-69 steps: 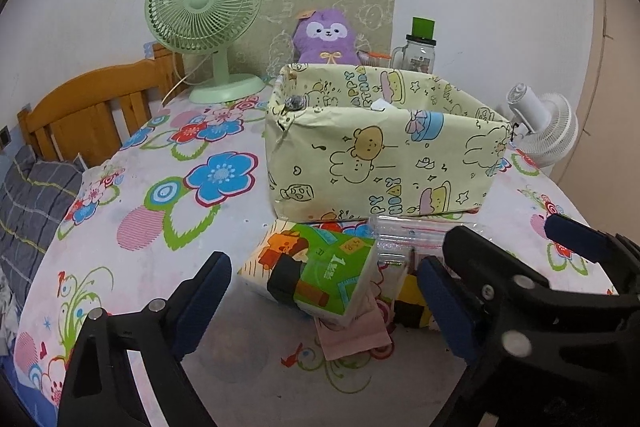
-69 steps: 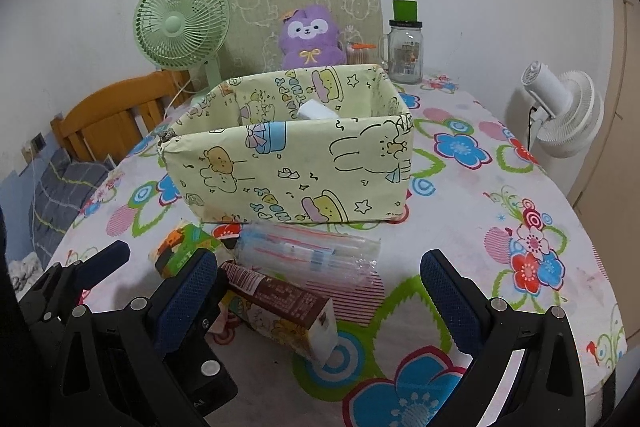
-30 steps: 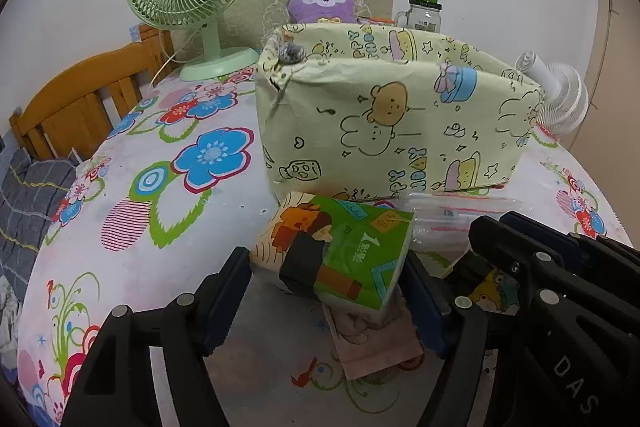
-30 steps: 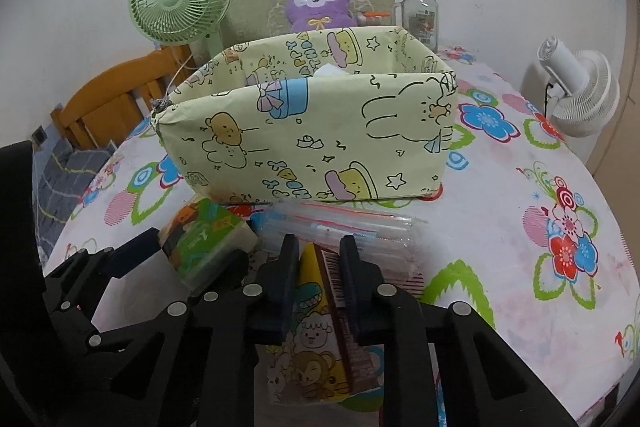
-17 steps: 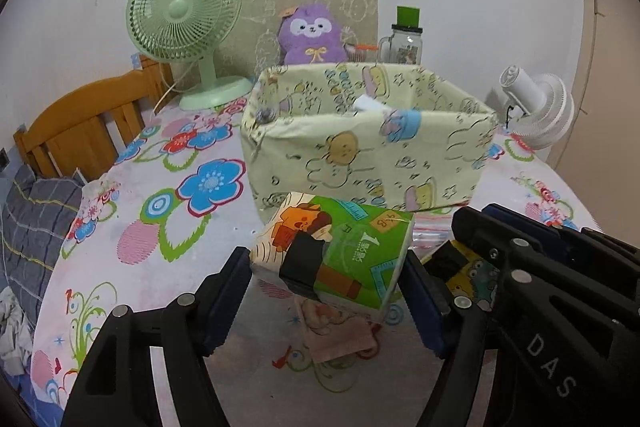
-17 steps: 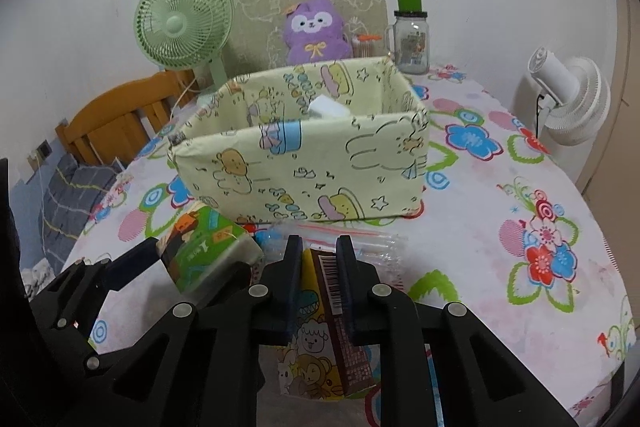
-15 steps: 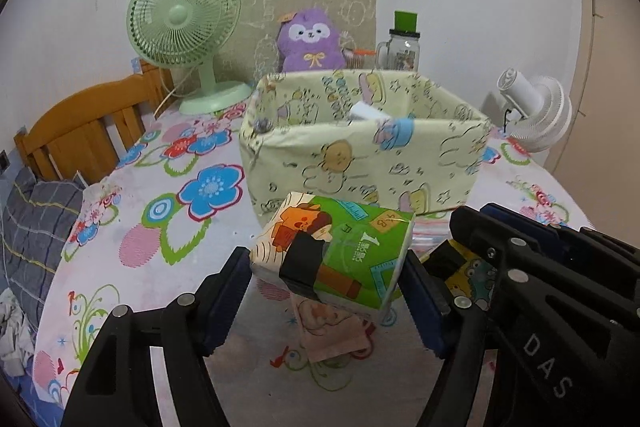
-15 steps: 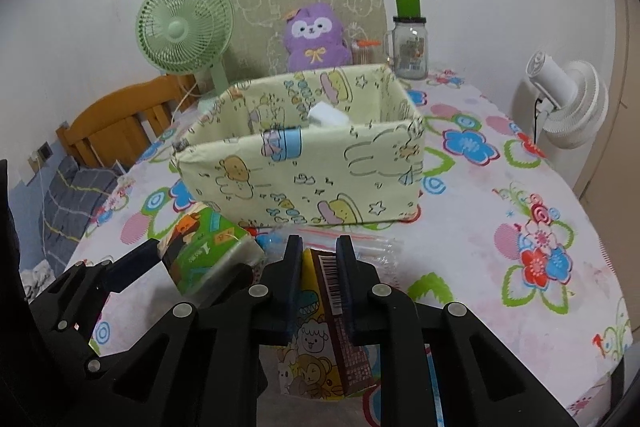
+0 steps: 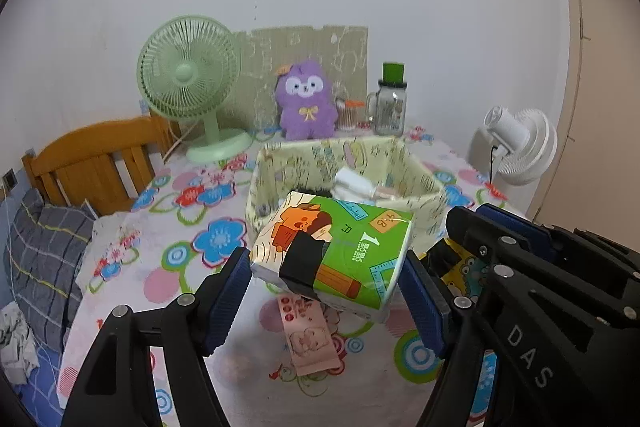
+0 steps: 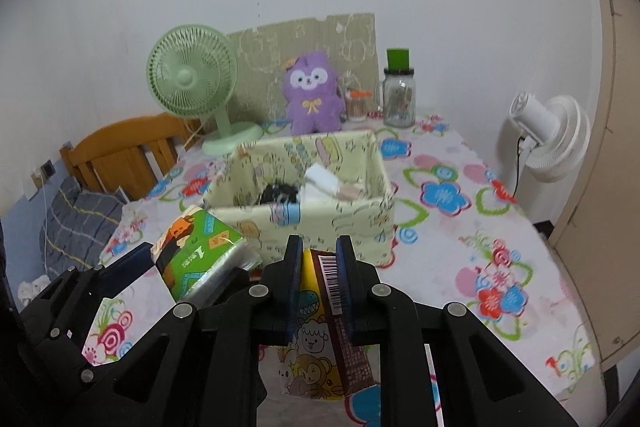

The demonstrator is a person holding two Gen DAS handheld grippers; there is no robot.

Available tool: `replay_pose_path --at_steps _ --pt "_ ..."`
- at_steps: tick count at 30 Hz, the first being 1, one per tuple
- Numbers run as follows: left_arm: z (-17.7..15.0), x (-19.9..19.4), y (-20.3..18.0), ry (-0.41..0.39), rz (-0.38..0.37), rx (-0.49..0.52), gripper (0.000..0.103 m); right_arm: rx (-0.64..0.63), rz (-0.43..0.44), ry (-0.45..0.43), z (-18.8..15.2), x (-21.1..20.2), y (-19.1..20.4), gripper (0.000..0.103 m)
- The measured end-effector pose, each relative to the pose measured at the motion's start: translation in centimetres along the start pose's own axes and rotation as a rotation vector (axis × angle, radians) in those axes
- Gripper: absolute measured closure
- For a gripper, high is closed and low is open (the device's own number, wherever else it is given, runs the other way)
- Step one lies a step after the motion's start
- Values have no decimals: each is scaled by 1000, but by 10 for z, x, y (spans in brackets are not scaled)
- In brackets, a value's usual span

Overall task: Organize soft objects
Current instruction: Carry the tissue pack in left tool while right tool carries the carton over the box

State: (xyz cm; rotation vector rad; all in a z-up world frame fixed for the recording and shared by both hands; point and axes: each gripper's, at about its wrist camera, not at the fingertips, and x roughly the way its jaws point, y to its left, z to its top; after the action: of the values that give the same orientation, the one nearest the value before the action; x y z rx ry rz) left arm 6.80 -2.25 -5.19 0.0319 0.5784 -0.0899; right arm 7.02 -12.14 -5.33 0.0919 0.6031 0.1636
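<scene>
The left tool (image 9: 324, 287) clamps a soft, plump tissue pack (image 9: 332, 255) between its blue ribbed pads; the pack's glossy green wrapper carries a cartoon print and a band of black tape, and its sides bulge slightly under the squeeze. It hangs clear of the desk (image 9: 168, 259), in front of the fabric bin (image 9: 424, 187). The right tool (image 10: 318, 279) is nearly closed on a flat, thin snack packet (image 10: 328, 339), yellow with cartoon animals on one face and brown with a barcode along one edge; the packet stands on edge between the pads, also lifted off the desk.

The bin is a square, soft-sided cloth box in pale yellow with printed animals and stars, its walls a little slack and creased. Inside it lie a white rectangular item (image 10: 322, 177), a dark fuzzy lump (image 10: 280, 193) and something pale pinkish beside them that is too small to make out.

A smooth floral plastic cover lies over the desk. On it, below the tissue pack, lies a pinkish banknote (image 9: 308, 339). Behind the bin stand a purple plush toy (image 9: 306, 99), a glass jar (image 9: 390, 105) with a green lid, and a green ribbed fan (image 9: 188, 75).
</scene>
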Motion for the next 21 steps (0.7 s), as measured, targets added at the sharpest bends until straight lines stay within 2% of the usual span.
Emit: replay_pose_path --at_steps 12,21 --pt "26 -34 -7 -77 13 2 27 -18 -5 -81 26 -40 -1 83" --pt "37 -42 -6 -103 29 -7 27 -33 6 -108 38 -48 0 83"
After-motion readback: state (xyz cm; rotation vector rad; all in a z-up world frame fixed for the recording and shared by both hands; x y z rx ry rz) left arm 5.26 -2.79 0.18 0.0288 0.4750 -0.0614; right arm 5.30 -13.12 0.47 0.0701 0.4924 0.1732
